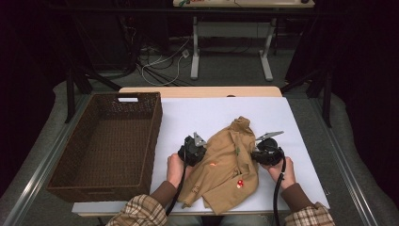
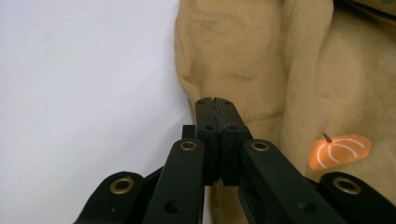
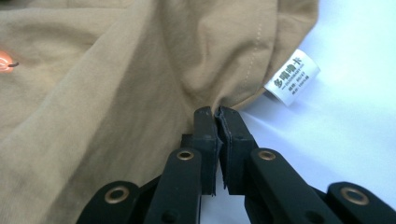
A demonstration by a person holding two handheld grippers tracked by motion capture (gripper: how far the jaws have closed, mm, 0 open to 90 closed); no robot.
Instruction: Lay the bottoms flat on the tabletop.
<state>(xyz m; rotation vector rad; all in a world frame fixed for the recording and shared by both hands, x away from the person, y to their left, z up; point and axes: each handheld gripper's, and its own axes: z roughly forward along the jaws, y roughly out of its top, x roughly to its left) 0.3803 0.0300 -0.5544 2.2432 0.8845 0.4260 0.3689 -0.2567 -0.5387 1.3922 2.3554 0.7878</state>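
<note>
The left tongs (image 2: 215,100) and right tongs (image 3: 215,111) were clenched on opposite edges of the tan shirt (image 1: 227,162), which lay crumpled on the white surface (image 1: 197,115). Farther left stood 1 brown wicker basket (image 1: 149,141).

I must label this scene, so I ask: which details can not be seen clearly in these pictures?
- White care label, right gripper view: small print too tiny to read.
- Tan shirt, high view: small prints too small to identify.
- Left gripper, left gripper view: the shut pads hide whether cloth is pinched.
- Wicker basket, high view: near wall hides its near inner floor.
</note>
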